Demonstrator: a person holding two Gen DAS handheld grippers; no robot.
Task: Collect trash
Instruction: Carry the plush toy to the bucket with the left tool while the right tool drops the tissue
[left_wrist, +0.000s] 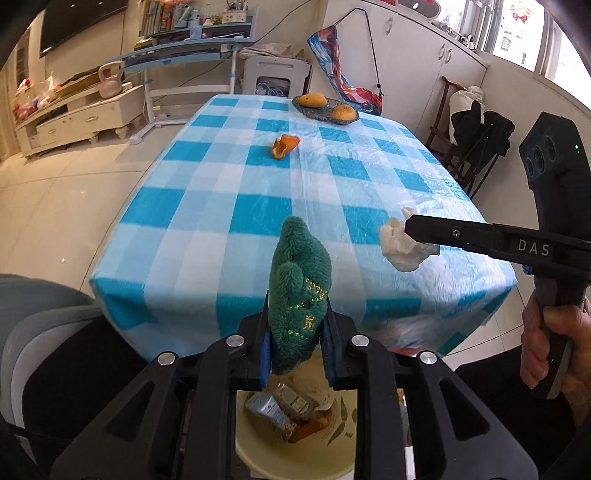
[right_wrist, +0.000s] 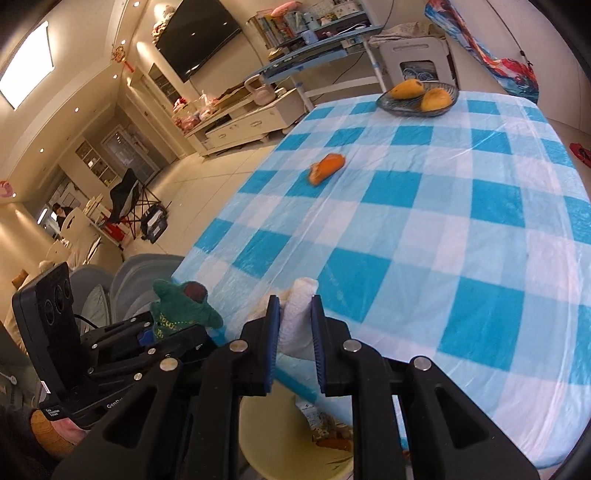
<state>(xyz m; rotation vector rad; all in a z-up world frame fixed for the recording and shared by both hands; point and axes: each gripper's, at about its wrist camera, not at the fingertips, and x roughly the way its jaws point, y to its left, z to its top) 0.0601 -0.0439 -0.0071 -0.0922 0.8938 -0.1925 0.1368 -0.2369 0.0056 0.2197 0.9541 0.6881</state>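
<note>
My left gripper (left_wrist: 297, 325) is shut on a green plush toy (left_wrist: 299, 266), which stands up between the blue pads over the table's near edge. Directly below it is a cream bin (left_wrist: 343, 454) holding silver wrappers (left_wrist: 273, 406), tissue and orange peel. My right gripper (right_wrist: 294, 306) is shut on a crumpled white tissue (right_wrist: 297, 321) at the table's near edge, above the same bin (right_wrist: 266, 435). In the left wrist view that tissue (left_wrist: 400, 247) hangs from the right gripper (left_wrist: 410, 229). An orange peel (left_wrist: 285, 146) (right_wrist: 327, 168) lies mid-table.
The table carries a blue-and-white checked cloth (left_wrist: 258, 206) (right_wrist: 443, 240). At its far end sits a dark plate (left_wrist: 314, 112) (right_wrist: 406, 105) with two mangoes. Grey chairs (right_wrist: 140, 273) stand left of the table. A folding chair (left_wrist: 476, 140) stands on the right.
</note>
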